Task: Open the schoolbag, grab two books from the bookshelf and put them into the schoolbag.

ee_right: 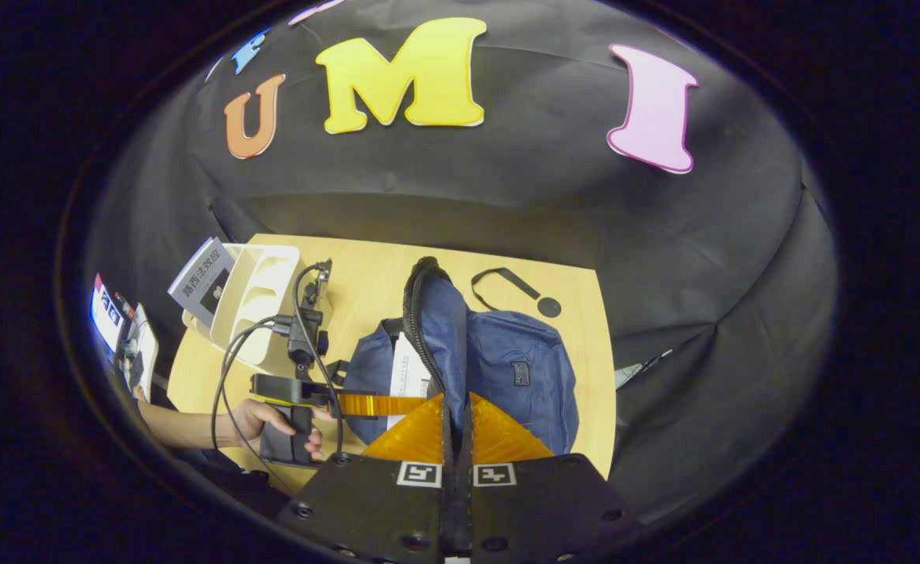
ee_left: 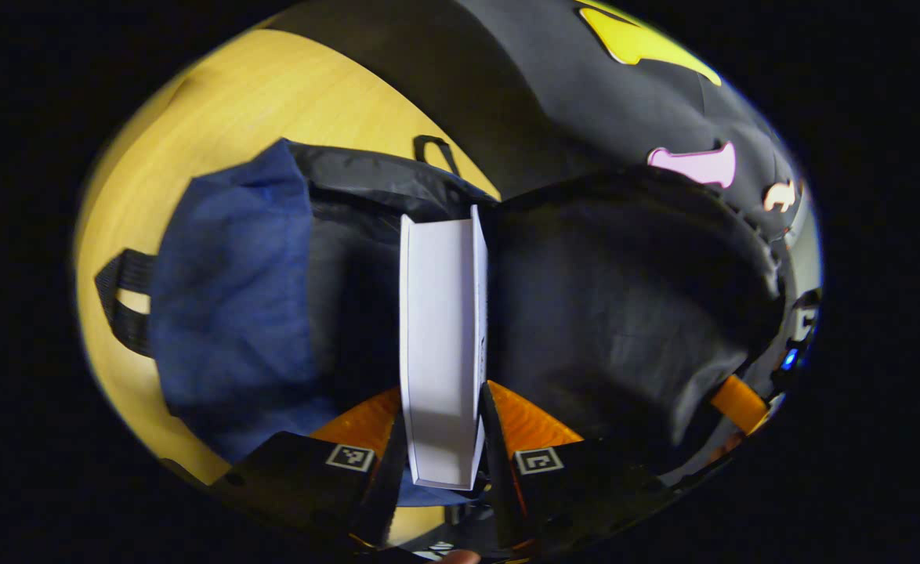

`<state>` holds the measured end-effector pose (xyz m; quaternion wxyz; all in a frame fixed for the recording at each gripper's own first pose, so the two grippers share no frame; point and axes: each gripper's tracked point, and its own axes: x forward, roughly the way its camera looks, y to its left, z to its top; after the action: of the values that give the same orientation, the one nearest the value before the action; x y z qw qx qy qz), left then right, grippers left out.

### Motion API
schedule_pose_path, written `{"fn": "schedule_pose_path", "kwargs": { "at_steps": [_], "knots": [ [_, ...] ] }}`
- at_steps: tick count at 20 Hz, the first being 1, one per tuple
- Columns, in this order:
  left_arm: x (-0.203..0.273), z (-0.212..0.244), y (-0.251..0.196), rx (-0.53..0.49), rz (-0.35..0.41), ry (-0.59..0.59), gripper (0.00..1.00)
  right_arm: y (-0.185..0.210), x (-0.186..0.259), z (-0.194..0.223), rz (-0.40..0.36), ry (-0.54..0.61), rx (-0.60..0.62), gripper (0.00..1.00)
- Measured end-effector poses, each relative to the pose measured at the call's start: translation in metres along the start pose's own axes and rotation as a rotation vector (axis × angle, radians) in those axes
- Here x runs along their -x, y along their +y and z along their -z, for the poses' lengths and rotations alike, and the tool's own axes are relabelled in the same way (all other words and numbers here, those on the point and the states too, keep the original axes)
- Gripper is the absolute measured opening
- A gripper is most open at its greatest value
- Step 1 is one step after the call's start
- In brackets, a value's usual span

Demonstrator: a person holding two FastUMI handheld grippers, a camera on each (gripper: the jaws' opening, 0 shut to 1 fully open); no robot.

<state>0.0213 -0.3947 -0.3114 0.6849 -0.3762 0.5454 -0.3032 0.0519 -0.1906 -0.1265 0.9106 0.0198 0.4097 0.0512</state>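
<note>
In the left gripper view my left gripper (ee_left: 444, 395) is shut on a white book (ee_left: 443, 313), held upright over the dark open mouth of the blue schoolbag (ee_left: 233, 305). The right gripper view shows the schoolbag (ee_right: 519, 368) lying on the wooden table (ee_right: 585, 329). My right gripper (ee_right: 454, 407) is shut on the black zip edge of the bag's opening and holds it up. To its left, a hand (ee_right: 272, 419) holds the left gripper (ee_right: 417, 405), with the white book (ee_right: 407, 376) partly inside the bag. A white bookshelf (ee_right: 260, 301) at the table's left holds another book (ee_right: 203, 278).
A black strap loop (ee_right: 507, 282) lies on the table behind the bag. Cables (ee_right: 229, 368) trail from the left gripper near the bookshelf. Another bag strap (ee_left: 119, 301) rests on the table (ee_left: 233, 102) to the left. Black cloth walls close in behind and to the right.
</note>
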Motion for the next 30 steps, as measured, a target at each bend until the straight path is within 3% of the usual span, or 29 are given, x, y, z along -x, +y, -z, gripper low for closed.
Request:
{"fn": "schedule_pose_path", "kwargs": {
  "at_steps": [1,2,5,7,14,15,16,19,23,25,27,30],
  "knots": [
    [0.001,0.003,0.008,-0.018,-0.044,0.015,0.72,0.001,-0.001,0.001,-0.002,0.005,0.000,0.00],
    [0.002,0.004,0.011,-0.032,-0.089,0.025,0.61,0.002,-0.003,0.001,-0.005,0.008,0.001,0.00],
    [0.015,-0.002,0.039,-0.121,-0.305,0.028,0.73,0.003,-0.007,0.002,-0.004,0.013,0.004,0.00],
    [0.029,-0.013,0.052,-0.189,-0.413,0.003,0.73,0.005,-0.009,0.004,-0.007,0.020,0.004,0.00],
    [0.113,-0.068,0.016,-0.565,-0.650,-0.253,0.72,0.009,-0.013,0.006,-0.011,0.022,0.001,0.00],
    [0.129,-0.074,0.007,-0.592,-0.668,-0.300,0.84,0.009,-0.013,0.006,-0.010,0.023,-0.001,0.00],
    [0.145,-0.078,-0.005,-0.614,-0.673,-0.336,0.74,0.011,-0.015,0.007,-0.013,0.025,-0.004,0.00],
    [0.193,-0.085,-0.037,-0.662,-0.649,-0.419,0.97,0.016,-0.017,0.007,-0.014,0.024,-0.005,0.00],
    [0.273,-0.089,-0.054,-0.659,-0.640,-0.515,0.98,0.026,-0.019,0.005,-0.021,0.017,-0.006,0.00],
    [0.323,-0.092,-0.041,-0.616,-0.662,-0.563,0.98,0.029,-0.020,0.005,-0.021,0.014,-0.008,0.03],
    [0.371,-0.093,-0.023,-0.556,-0.705,-0.603,0.98,0.034,-0.021,0.003,-0.025,0.008,-0.015,0.00],
    [0.420,-0.095,0.012,-0.486,-0.758,-0.600,0.98,0.042,-0.025,0.002,-0.031,0.009,-0.011,0.03]
  ]
}}
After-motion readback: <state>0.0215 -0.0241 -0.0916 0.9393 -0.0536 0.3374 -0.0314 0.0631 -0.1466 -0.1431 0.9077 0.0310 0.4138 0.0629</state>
